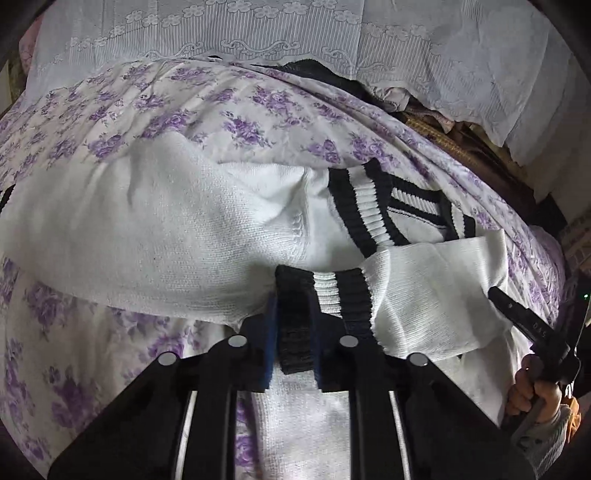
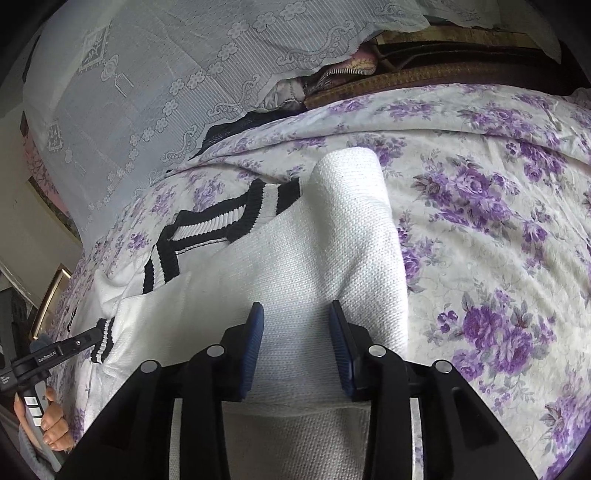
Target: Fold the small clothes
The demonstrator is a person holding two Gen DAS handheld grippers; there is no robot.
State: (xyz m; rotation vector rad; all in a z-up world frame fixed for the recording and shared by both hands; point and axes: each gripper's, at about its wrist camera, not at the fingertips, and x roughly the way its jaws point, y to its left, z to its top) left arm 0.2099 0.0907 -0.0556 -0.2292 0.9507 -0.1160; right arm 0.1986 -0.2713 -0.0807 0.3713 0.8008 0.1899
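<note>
Left gripper (image 1: 294, 332) clamped, right gripper (image 2: 297, 347) fingers apart.

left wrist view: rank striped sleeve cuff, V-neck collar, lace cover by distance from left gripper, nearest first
1. Striped sleeve cuff: clamped between the pads of the left gripper, at bottom centre.
2. V-neck collar: farther up the white sweater, right of centre.
3. Lace cover: beyond the floral sheet, along the top of the view.

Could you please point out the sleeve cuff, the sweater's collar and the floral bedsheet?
sleeve cuff (image 1: 295, 325): left wrist view, black end.
collar (image 2: 218, 218): right wrist view, striped rib.
floral bedsheet (image 2: 498, 258): right wrist view, bare patch.
</note>
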